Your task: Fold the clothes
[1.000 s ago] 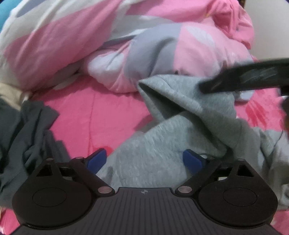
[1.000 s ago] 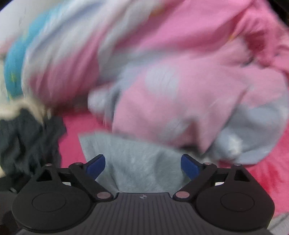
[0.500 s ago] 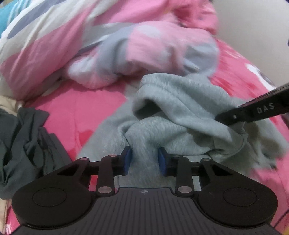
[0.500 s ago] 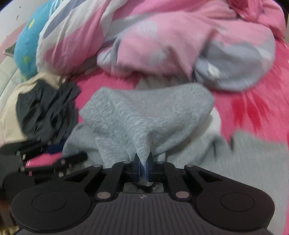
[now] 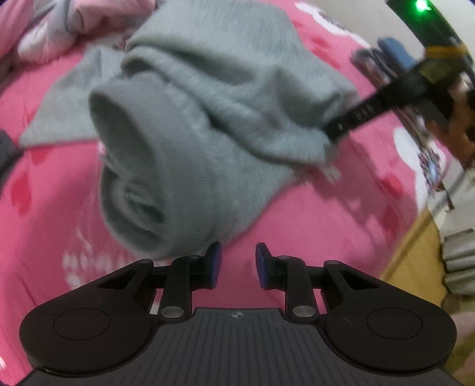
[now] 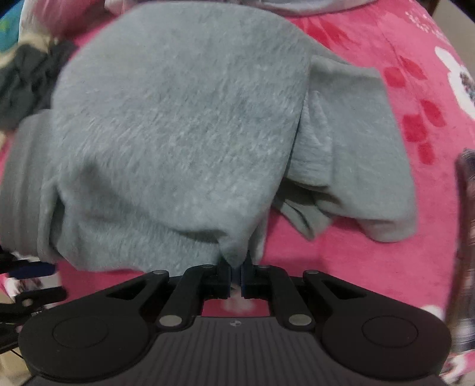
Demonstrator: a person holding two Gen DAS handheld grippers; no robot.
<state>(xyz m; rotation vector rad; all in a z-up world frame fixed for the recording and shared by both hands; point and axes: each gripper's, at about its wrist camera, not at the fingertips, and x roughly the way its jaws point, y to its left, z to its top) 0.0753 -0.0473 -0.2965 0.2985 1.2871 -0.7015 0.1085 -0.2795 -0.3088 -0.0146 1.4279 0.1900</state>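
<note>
Pointing steeply down at the bed, the left gripper [image 5: 238, 264] hangs with its two blue pads [image 5: 214, 261] a small way apart and closing; only pink sheet shows in the gap, and the grey garment [image 5: 190, 124] sits just beside the left pad rather than between the two. The right gripper [image 6: 236, 277] aims straight down as well, its jaws pinched tight on a fold of that same grey garment [image 6: 178, 124], which bunches up from the pads and spreads away across the bed.

One grey garment is in play — a soft, fleecy piece, crumpled, with a rolled tube-like opening turned toward the left camera. In the left view the right gripper's black finger [image 5: 365, 114] bites its far edge. Under it lies one pink sheet [image 5: 311, 207] printed with red and white shapes. Farther off, at the left edge of the right view, lies one dark crumpled garment [image 6: 26, 80] — and beyond, a pink-and-grey duvet [image 5: 53, 26].
</note>
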